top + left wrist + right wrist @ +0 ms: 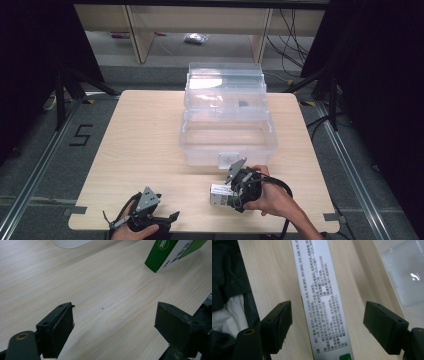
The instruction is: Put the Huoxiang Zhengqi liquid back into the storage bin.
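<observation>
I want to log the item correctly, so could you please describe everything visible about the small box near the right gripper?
The box is a slim carton, apparently cardboard, with a white printed face of dense small text and green panels. It lies flat on the wooden table, in front of the clear plastic bin. The right gripper straddles it with open jaws, pads clear of its sides.

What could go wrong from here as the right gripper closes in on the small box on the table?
1. The right gripper has its jaws open on either side of the box, with gaps on both sides; the narrow box may slide or twist before both pads touch.
2. The clear bin sits just beyond the box; a lift could knock its front wall.
3. The left gripper rests open over bare table, so it isn't steadying the box.
</observation>
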A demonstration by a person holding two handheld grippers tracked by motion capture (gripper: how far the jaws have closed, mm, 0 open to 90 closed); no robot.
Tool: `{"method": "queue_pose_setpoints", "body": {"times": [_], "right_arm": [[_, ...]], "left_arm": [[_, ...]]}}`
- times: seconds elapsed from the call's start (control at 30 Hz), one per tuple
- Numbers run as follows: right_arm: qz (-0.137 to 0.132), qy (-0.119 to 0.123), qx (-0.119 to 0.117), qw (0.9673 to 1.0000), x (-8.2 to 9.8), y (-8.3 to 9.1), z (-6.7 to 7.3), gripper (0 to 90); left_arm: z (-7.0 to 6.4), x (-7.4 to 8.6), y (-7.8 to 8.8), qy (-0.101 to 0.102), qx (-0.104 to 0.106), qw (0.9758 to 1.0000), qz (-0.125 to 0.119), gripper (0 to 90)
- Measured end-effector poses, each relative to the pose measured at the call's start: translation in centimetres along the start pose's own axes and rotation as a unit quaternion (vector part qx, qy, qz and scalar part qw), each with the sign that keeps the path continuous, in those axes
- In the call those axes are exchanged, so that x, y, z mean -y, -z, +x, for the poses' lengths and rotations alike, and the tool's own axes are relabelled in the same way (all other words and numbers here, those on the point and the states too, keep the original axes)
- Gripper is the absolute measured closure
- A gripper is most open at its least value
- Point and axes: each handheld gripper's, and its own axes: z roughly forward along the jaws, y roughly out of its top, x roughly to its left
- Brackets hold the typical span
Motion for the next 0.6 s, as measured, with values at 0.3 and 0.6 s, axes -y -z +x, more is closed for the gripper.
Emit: {"method": "queue_pose_setpoints", "body": {"times": [0.3,0.6], "right_arm": [[0.025,0.007,-0.012,0.9996,-0.3,-0.8,-0.4,32.8],[0.034,0.010,-0.023,0.9991,-0.3,-1.3,-0.2,40.3]], "left_arm": [[-0.1,0.0,-0.1,0.004,-0.004,1.0000,-0.007,14.8],[0.0,0.0,-0.1,0.000,0.000,1.0000,-0.002,14.8]]}}
